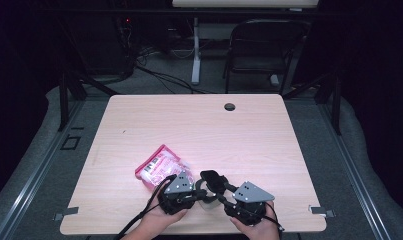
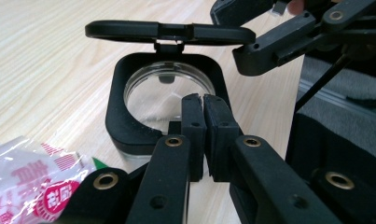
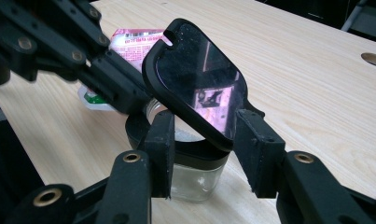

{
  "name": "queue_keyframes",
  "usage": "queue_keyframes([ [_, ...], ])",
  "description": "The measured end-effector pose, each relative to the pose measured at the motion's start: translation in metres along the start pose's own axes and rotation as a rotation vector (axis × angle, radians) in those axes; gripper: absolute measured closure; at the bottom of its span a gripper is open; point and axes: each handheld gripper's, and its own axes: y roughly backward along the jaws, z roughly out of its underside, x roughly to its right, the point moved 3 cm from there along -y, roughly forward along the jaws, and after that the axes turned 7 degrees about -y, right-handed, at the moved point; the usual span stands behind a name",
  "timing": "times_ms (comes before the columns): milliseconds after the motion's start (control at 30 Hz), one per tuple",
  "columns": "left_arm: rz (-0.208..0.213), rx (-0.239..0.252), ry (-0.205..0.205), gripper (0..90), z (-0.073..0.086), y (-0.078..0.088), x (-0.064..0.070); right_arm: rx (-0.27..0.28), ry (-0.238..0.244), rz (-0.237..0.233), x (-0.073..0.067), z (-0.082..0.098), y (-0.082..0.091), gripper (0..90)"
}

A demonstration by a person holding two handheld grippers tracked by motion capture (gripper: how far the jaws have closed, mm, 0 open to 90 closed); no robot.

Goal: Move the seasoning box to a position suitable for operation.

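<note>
A small glass jar (image 1: 205, 196) with a black square collar (image 2: 118, 116) stands near the table's front edge. Its hinged black lid (image 1: 212, 177) is swung up and tilted back. My left gripper (image 2: 203, 100) is shut at the collar's near edge, pinching the jar there, and it reaches the collar from the upper left in the right gripper view (image 3: 129, 100). My right gripper (image 3: 205, 116) holds the raised lid (image 3: 195, 79) between its jaws, and both pads meet the lid's edges. A pink and clear plastic packet (image 1: 160, 167) lies flat just left of the jar.
The light wooden table (image 1: 189, 125) has a round cable hole (image 1: 230, 106) near its far edge. A dark chair (image 1: 261, 50) and a desk leg stand on the floor beyond. Both hands sit at the table's front edge.
</note>
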Motion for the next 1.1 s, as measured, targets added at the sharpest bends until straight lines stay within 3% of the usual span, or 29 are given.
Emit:
queue_keyframes([
  [167, -0.010, 0.000, -0.024, 87.8, 0.000, 0.000, 0.002, 0.010, -0.001, -0.004, 0.001, -0.001, 0.001, 60.4],
  [500, -0.004, 0.005, -0.019, 88.1, 0.001, 0.000, 0.001, 0.047, -0.022, -0.009, 0.002, -0.002, 0.003, 64.9],
  [933, -0.004, 0.015, -0.019, 88.3, 0.002, 0.000, 0.001, 0.104, -0.145, -0.002, 0.020, -0.003, 0.013, 80.7],
  [1100, -0.004, 0.016, -0.022, 88.3, 0.002, 0.000, 0.001, 0.105, -0.167, 0.013, 0.027, -0.001, 0.016, 84.1],
])
